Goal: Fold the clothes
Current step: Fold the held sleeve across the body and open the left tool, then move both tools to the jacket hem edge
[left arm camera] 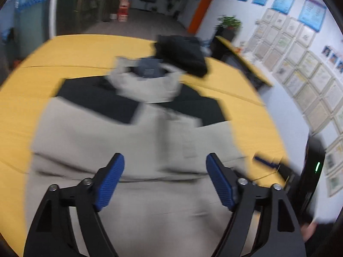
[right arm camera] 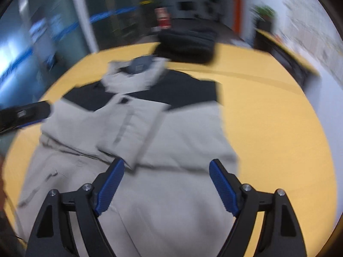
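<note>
A beige jacket [left arm camera: 133,150] with black shoulders and a hood lies flat on the yellow table [left arm camera: 70,51]; its sleeves are folded in across the front. It also shows in the right wrist view [right arm camera: 171,150]. My left gripper [left arm camera: 165,160] is open and empty, above the jacket's lower part. My right gripper [right arm camera: 166,167] is open and empty, also above the lower part, near a folded sleeve cuff [right arm camera: 128,147]. The left gripper shows at the left edge of the right wrist view [right arm camera: 23,113]. Both views are blurred.
A pile of dark clothes [left arm camera: 182,55] sits on the table beyond the hood, also in the right wrist view [right arm camera: 186,47]. The yellow table [right arm camera: 278,117] extends to the right. A second table and a wall of framed papers [left arm camera: 300,68] stand to the right.
</note>
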Tool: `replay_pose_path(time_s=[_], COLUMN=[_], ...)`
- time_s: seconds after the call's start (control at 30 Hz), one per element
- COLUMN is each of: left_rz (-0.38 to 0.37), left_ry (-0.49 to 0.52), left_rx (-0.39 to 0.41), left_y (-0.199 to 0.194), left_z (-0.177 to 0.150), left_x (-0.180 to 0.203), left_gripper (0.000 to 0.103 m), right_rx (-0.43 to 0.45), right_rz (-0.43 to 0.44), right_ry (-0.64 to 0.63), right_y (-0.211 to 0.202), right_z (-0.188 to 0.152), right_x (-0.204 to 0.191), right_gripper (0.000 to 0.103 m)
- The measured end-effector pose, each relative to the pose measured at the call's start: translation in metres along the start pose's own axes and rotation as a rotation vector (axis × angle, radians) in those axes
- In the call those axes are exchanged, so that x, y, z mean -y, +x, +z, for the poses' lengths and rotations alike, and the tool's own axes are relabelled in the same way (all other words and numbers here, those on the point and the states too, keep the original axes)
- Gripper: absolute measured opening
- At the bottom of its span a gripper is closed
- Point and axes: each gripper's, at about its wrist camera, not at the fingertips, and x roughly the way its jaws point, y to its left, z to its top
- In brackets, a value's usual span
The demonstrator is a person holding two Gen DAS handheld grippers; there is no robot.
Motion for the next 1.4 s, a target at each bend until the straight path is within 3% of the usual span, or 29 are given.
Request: replay_pose_path(time_s=[0.17, 0.2, 0.23, 0.27, 0.3, 0.33, 0.37, 0.4, 0.53, 0.6, 0.7, 0.8, 0.87, 0.97, 1.03, 1.1, 1.2, 1.33, 1.4], left_rz=[0.131, 0.141, 0.149, 0.153, 0.153, 0.151, 0.149, 0.147, 0.149, 0.154, 0.161, 0.137, 0.097, 0.088, 0.097, 0.107, 0.095, 0.108, 0.113], left_ry=[-0.021, -0.029, -0.035, -0.037, -0.031, -0.020, -0.009, 0.002, 0.036, 0.053, 0.078, 0.146, 0.207, 0.268, 0.237, 0.185, 0.073, 0.084, 0.088], left_rx=[-0.095, -0.107, -0.118, -0.130, -0.136, -0.133, -0.130, -0.127, -0.117, -0.111, -0.103, -0.058, -0.001, 0.032, -0.011, -0.074, -0.113, -0.112, -0.116], left_y=[0.048, 0.058, 0.066, 0.074, 0.079, 0.082, 0.084, 0.086, 0.083, 0.080, 0.076, 0.055, 0.032, 0.031, 0.053, 0.083, 0.102, 0.060, 0.029], left_z=[-0.015, -0.017, -0.017, -0.017, -0.017, -0.018, -0.018, -0.019, -0.018, -0.017, -0.016, -0.014, -0.012, -0.002, 0.004, 0.011, 0.004, -0.016, -0.030], left_x=[-0.088, -0.103, -0.116, -0.126, -0.132, -0.134, -0.137, -0.140, -0.140, -0.138, -0.136, -0.120, -0.101, -0.085, -0.093, -0.106, -0.135, -0.134, -0.132], left_gripper=[0.075, 0.074, 0.074, 0.074, 0.072, 0.070, 0.066, 0.066, 0.066, 0.062, 0.056, 0.053, 0.053, 0.062, 0.062, 0.061, 0.047, 0.048, 0.049], right_rx=[-0.064, -0.093, -0.119, -0.147, -0.148, -0.133, -0.118, -0.101, -0.033, -0.041, -0.068, 0.010, 0.099, 0.151, 0.103, -0.024, -0.164, -0.116, -0.082], right_rz=[-0.048, -0.066, -0.082, -0.094, -0.098, -0.100, -0.113, -0.132, -0.279, -0.354, -0.371, -0.352, -0.323, -0.189, -0.138, -0.144, -0.155, -0.229, -0.223], right_ry=[-0.251, -0.260, -0.264, -0.256, -0.230, -0.196, -0.154, -0.107, 0.128, 0.220, 0.299, 0.282, 0.236, 0.135, 0.066, 0.066, 0.185, 0.249, 0.282], right_y=[0.083, 0.100, 0.114, 0.127, 0.131, 0.130, 0.124, 0.117, 0.069, 0.054, 0.042, 0.025, 0.010, 0.010, 0.026, 0.055, 0.077, 0.031, -0.008], right_z=[0.032, 0.033, 0.033, 0.031, 0.029, 0.029, 0.029, 0.029, 0.016, 0.003, -0.012, -0.012, -0.005, 0.001, -0.002, -0.012, -0.034, -0.053, -0.065], right_x=[-0.085, -0.091, -0.095, -0.094, -0.090, -0.084, -0.075, -0.063, 0.010, 0.047, 0.083, 0.084, 0.070, 0.042, 0.025, 0.023, 0.048, 0.078, 0.093], right_gripper=[0.085, 0.081, 0.068, 0.064, 0.059, 0.042, 0.039, 0.030, 0.020, 0.020, 0.021, 0.044, 0.050, 0.065, 0.068, 0.068, 0.067, 0.069, 0.069])
